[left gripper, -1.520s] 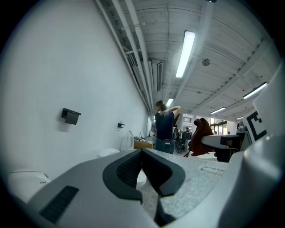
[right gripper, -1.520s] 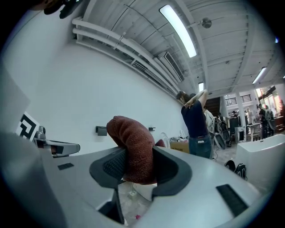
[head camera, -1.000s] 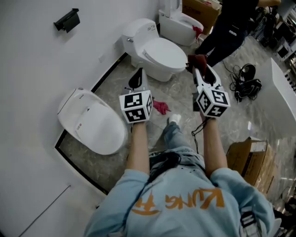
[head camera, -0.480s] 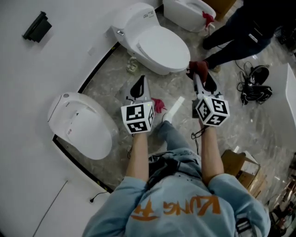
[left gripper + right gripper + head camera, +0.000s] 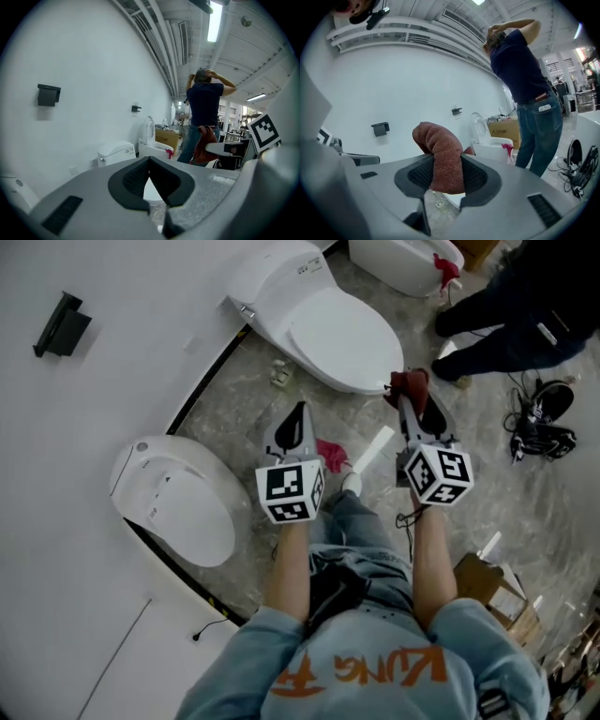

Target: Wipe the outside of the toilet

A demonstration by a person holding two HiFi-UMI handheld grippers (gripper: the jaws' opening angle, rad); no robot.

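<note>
**Cloth raised, wipe not yet begun.** A white toilet [image 5: 328, 329] stands against the wall on the grey marbled floor [image 5: 234, 418] with its lid down. The person's two claws hang just in front of its bowl. By the look of it this is the approach. The next move calls for bringing the right claw [image 5: 411, 399] forward and down until its cloth meets the bowl's outer wall, then drawing the cloth along the curve with light, even pressure.

The toilet is glossy, smooth and rounded, with a squat tank behind and a small metal flush fitting at the tank's side. No dirt can be made out on it.

The left claw [image 5: 297, 418], off the bowl's near left, has its jaws together on nothing. The right claw is clamped on a reddish-brown terry cloth [image 5: 409, 382]. The cloth's folded end pokes out past the jaws, near the bowl's front rim but seemingly apart from it. A pink rag [image 5: 330, 454] lies on the floor, seen between the two claws.
</note>
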